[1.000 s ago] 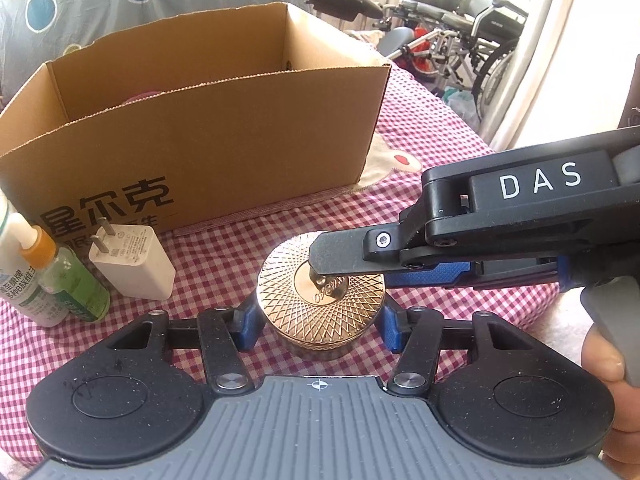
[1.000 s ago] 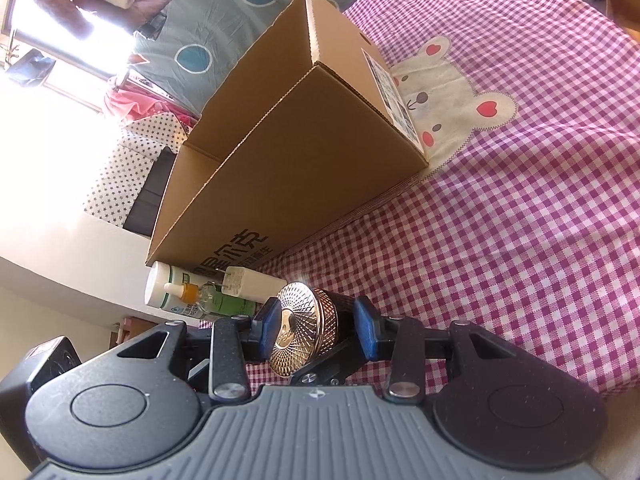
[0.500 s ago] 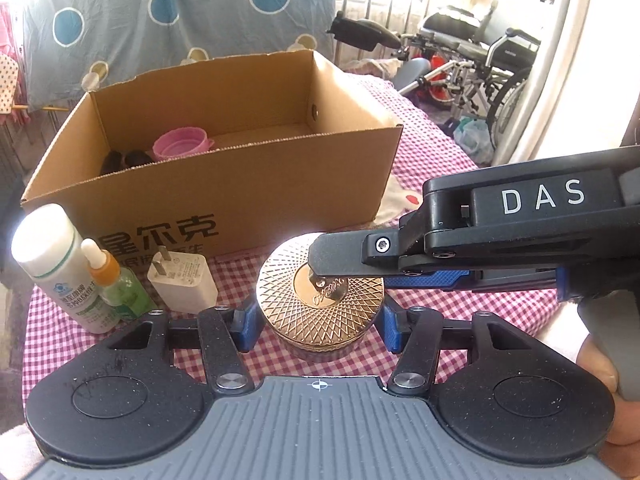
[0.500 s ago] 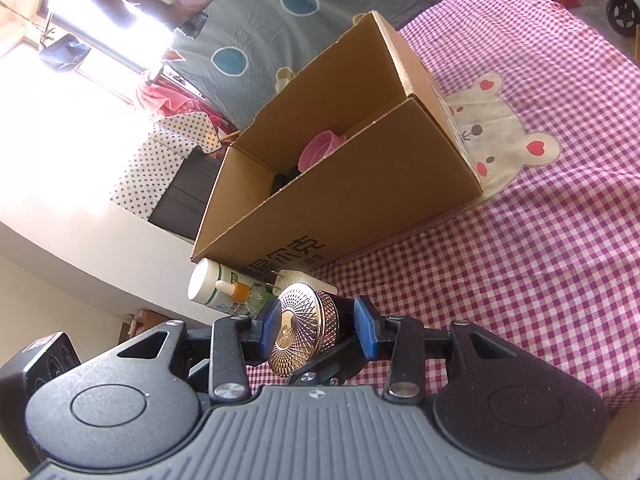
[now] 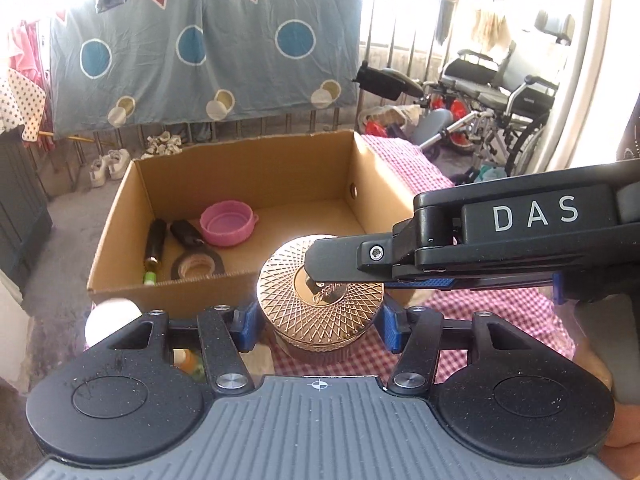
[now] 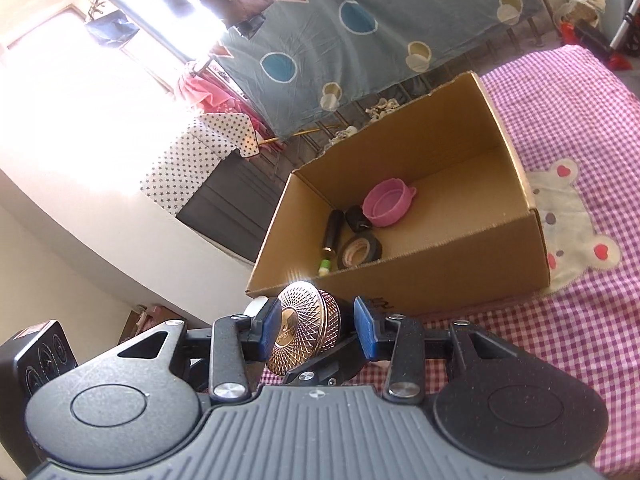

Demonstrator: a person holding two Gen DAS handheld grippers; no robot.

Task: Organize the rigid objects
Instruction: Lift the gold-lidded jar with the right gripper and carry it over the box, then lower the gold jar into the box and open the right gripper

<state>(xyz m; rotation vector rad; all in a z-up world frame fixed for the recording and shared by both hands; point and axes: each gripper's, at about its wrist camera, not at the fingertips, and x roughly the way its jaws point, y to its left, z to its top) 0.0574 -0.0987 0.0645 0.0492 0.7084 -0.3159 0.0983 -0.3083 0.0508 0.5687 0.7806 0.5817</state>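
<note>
Gold jar (image 5: 320, 300) held by both claws in front of the cardboard box (image 5: 224, 292)

Left claw (image 5: 316, 326) was clamped on jar's sides; right claw (image 6: 316, 330) gripped it top & bottom, reaching in from the right. Jar was up near box's front rim, above the pink checked cloth (image 6: 580, 340). In box: pink bowl (image 5: 228, 222), tape roll (image 5: 197, 264), 2 dark tubes on the left w/ the rest
</note>
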